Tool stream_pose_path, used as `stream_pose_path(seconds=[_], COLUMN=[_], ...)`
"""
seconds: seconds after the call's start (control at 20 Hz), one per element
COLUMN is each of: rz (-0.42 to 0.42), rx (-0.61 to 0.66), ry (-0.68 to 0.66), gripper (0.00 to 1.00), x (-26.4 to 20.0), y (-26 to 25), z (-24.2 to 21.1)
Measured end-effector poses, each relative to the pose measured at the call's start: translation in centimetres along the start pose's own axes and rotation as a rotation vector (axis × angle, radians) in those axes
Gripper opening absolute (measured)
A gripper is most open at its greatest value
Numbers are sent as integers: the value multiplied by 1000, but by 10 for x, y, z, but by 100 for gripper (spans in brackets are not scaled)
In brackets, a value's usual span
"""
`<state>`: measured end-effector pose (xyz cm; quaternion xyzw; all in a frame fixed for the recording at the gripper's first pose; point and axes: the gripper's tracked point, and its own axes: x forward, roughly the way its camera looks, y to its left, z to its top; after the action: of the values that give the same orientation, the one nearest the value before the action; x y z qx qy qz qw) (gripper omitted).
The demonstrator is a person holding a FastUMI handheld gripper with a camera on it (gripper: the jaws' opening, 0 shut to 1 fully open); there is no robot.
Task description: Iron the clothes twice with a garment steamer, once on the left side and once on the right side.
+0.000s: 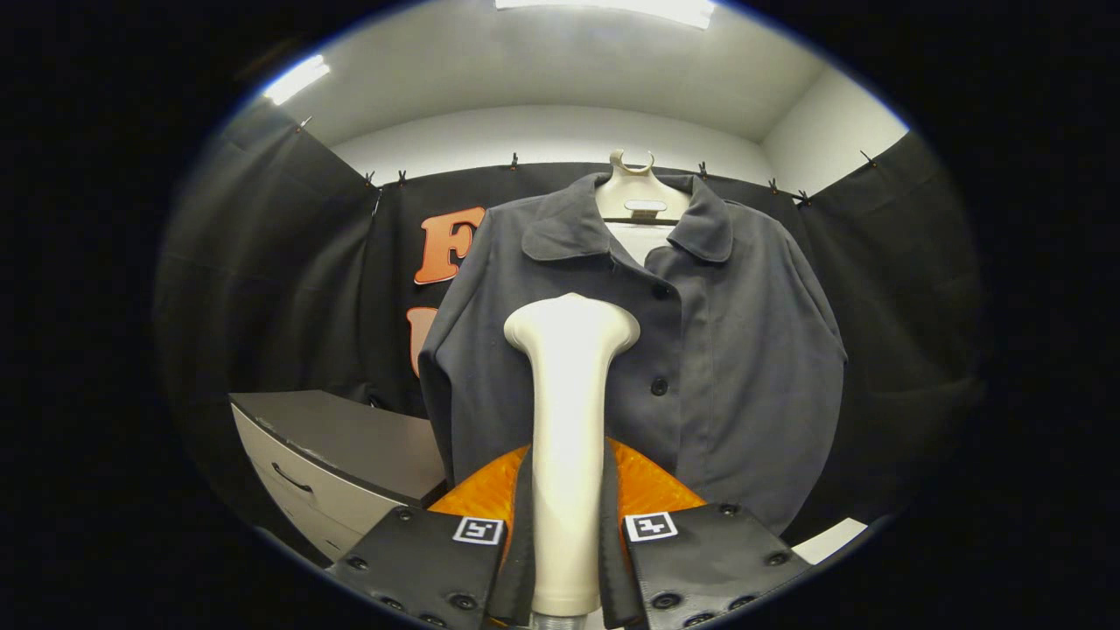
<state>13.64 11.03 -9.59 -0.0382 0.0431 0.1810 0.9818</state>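
Nearest us, our gripper (567, 534) is clamped on the handle of the steamer (569, 420), both fingers (429, 564) pressing its sides. Each finger carries a small square black-and-white marker; we can read no brand or writing on the steamer or the clothing. The steamer is a smooth cream wand, upright between the fingers, its wider head against the left front of the jacket (717, 350). The jacket is dark grey, buttoned, with a flat collar, hanging on a pale hanger (637, 188) straight ahead of the fingers. Behind it hangs a black cloth wall (262, 262) clipped along its upper edge, under a white ceiling with lit panels. To the left stands a cabinet (324, 455) with a drawer handle.
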Motion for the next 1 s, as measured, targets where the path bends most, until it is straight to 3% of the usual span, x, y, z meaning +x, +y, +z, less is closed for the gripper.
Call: stream_pose_path(seconds=[1.0], rz=[7], rx=[-18], ry=[137], gripper=[37], x=[-38], y=[15], z=[-100])
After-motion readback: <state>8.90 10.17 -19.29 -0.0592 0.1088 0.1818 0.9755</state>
